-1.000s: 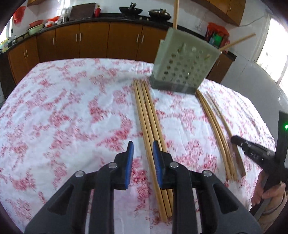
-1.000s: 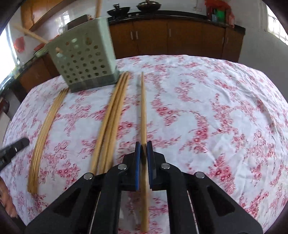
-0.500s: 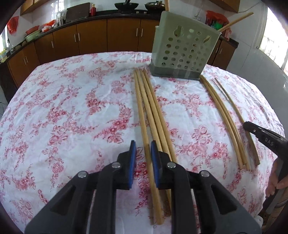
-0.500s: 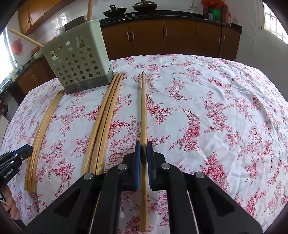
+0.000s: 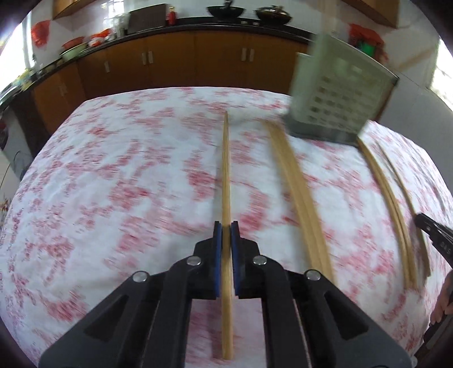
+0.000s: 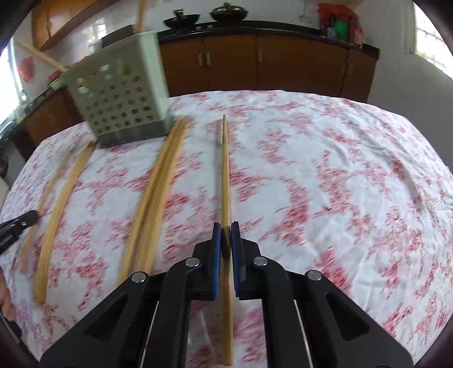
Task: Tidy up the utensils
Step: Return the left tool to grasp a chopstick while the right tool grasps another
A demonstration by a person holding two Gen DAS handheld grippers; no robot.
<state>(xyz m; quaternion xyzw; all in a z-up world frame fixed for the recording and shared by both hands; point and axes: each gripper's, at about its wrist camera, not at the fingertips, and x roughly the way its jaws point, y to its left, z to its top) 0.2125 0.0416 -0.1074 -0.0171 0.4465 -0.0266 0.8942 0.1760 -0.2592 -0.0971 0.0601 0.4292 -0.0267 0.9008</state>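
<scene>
**Both grippers clamp a chopstick over the floral table**

A kitchen with brown cabinets (image 5: 170,62) and a dark counter runs behind a table covered in a white cloth (image 5: 113,184) with red flowers. Two woks (image 6: 203,17) sit on the counter.

The left gripper (image 5: 226,226) has its blue pads closed on a single chopstick (image 5: 225,169), which runs straight forward between the fingers and past them toward the far edge of the cloth. The right gripper (image 6: 225,226) is likewise pinched shut on its own chopstick (image 6: 225,169), held the same way, tip pointing away.

A pale green holder (image 6: 121,96) with round holes stands on the cloth, to the left in the right view and to the right in the left view (image 5: 339,93). At least two chopsticks stick out of its top (image 6: 39,56).

Loose chopsticks lie on the cloth in two bundles. One bundle (image 6: 155,184) lies just beside the holder's base, between it and the gripped chopstick. The other (image 6: 62,192) lies farther out on the holder's other side, near the tip of the left gripper as seen in the right view (image 6: 17,226).

Both views are blurred.
</scene>
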